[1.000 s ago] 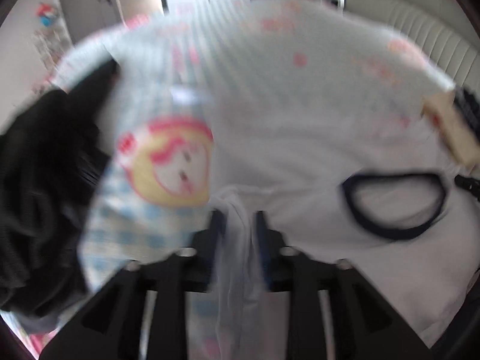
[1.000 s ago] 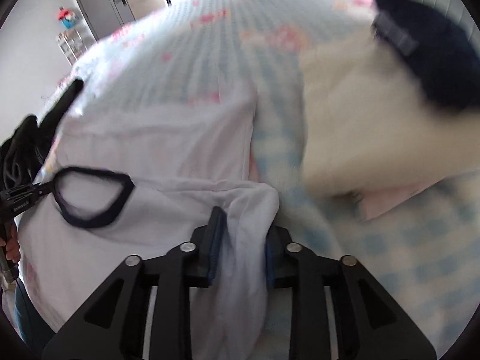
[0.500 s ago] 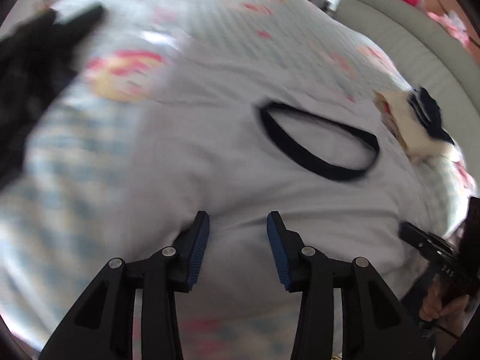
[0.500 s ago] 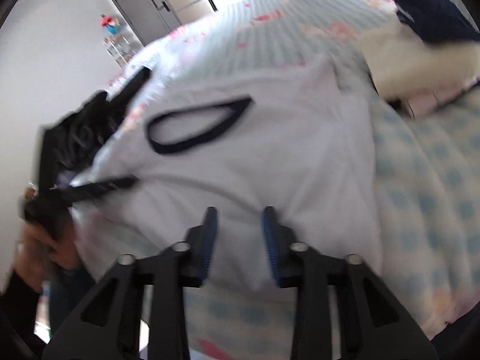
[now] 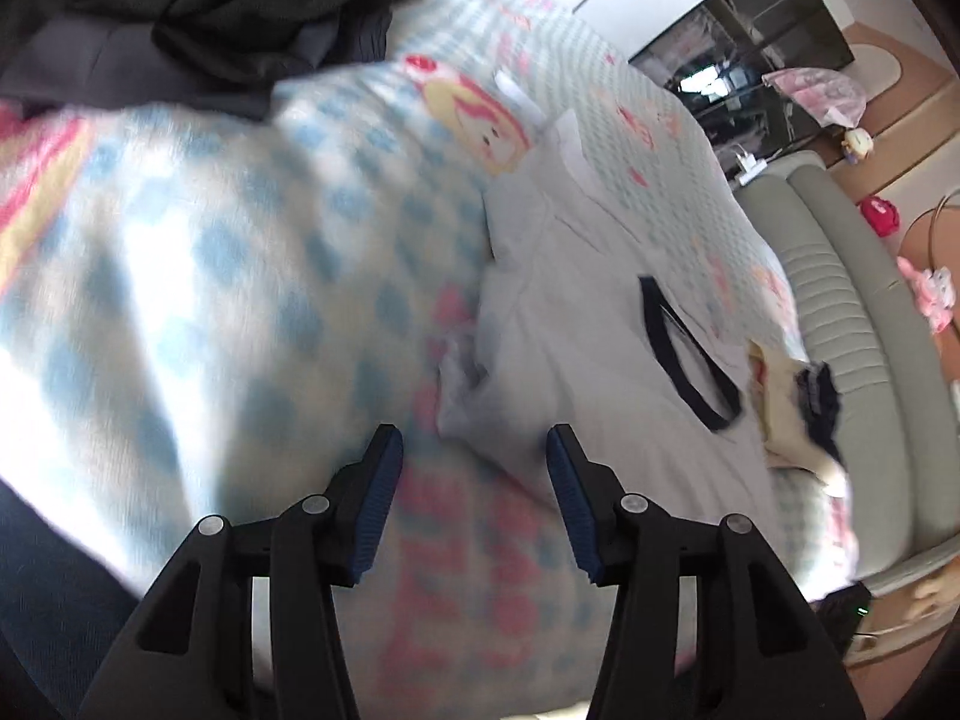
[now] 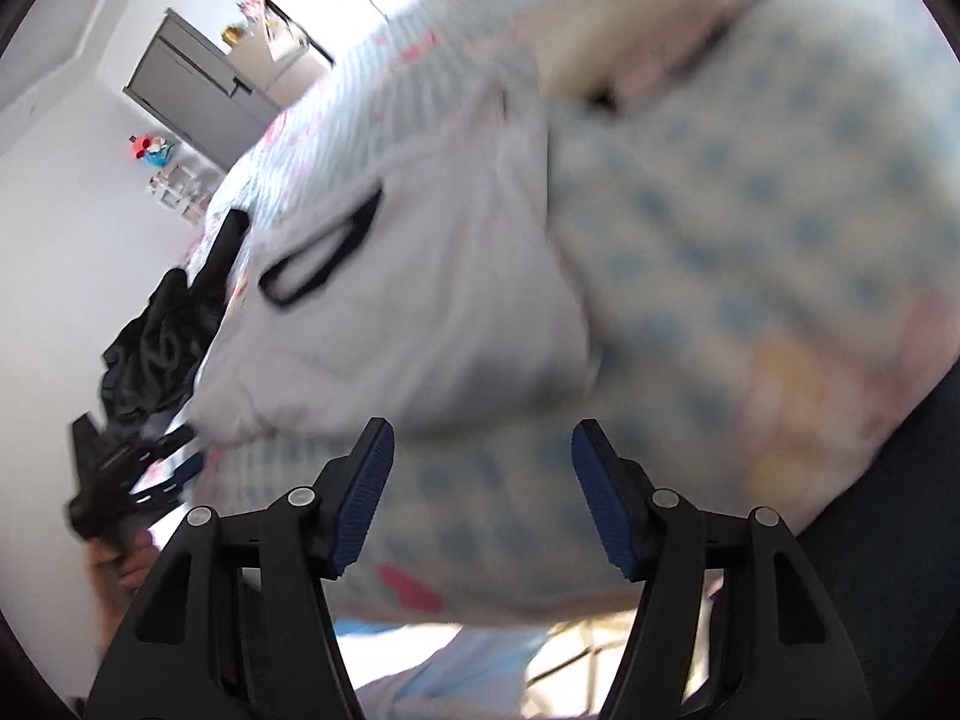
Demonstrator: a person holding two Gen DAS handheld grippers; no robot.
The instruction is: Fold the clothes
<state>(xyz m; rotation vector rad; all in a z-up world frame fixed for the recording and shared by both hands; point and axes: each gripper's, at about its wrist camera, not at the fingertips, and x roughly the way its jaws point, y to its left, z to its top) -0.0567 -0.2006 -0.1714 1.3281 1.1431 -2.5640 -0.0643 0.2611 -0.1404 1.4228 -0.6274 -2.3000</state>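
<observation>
In the left wrist view, the left claw (image 5: 474, 498) is seen wide open and empty above the bed (image 5: 210, 276), whose cover is checked blue and pink. The white shirt (image 5: 576, 348), with its dark collar (image 5: 687, 360), lies spread on the bed just ahead of the claw's tips. Dark clothes (image 5: 198, 18) are heaped at the upper left.

In the right wrist view, the right claw (image 6: 483, 492) is likewise wide open, with nothing held. The shirt (image 6: 420, 300) lies on the bed (image 6: 750, 228) just beyond it. The left claw (image 6: 129, 468) is glimpsed at the left edge, held in a hand (image 6: 123, 564).
</observation>
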